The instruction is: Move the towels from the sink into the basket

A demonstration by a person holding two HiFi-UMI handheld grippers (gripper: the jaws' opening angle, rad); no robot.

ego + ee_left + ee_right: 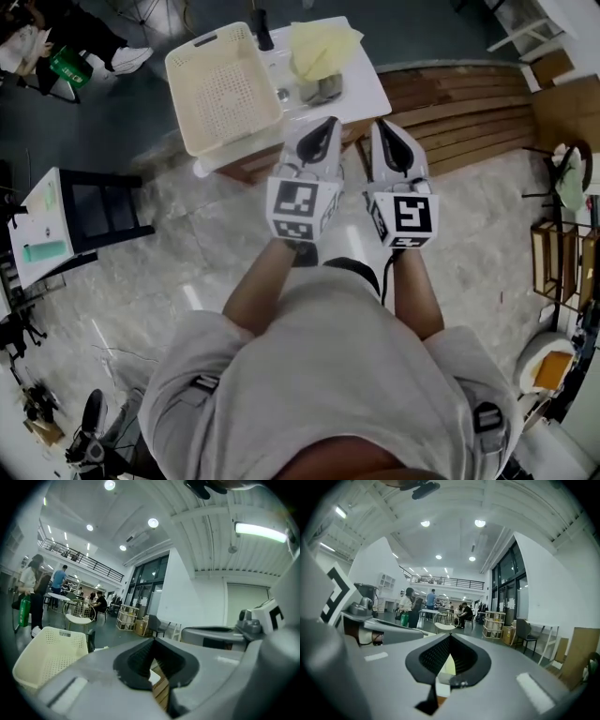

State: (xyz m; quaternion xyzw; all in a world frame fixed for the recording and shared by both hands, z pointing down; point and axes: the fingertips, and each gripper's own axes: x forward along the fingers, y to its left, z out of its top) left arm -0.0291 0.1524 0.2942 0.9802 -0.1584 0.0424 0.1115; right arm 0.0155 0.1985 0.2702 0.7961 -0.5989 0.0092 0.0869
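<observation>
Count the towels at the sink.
2. A yellow towel lies spread at the far side of the white sink top. A grey bunched one, apparently a towel, sits nearer, right of the basket. Others may be hidden beneath them.

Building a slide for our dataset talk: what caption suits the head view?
Left gripper and right gripper, both shut, side by side before the sink with its yellow towel; basket alongside.
</observation>
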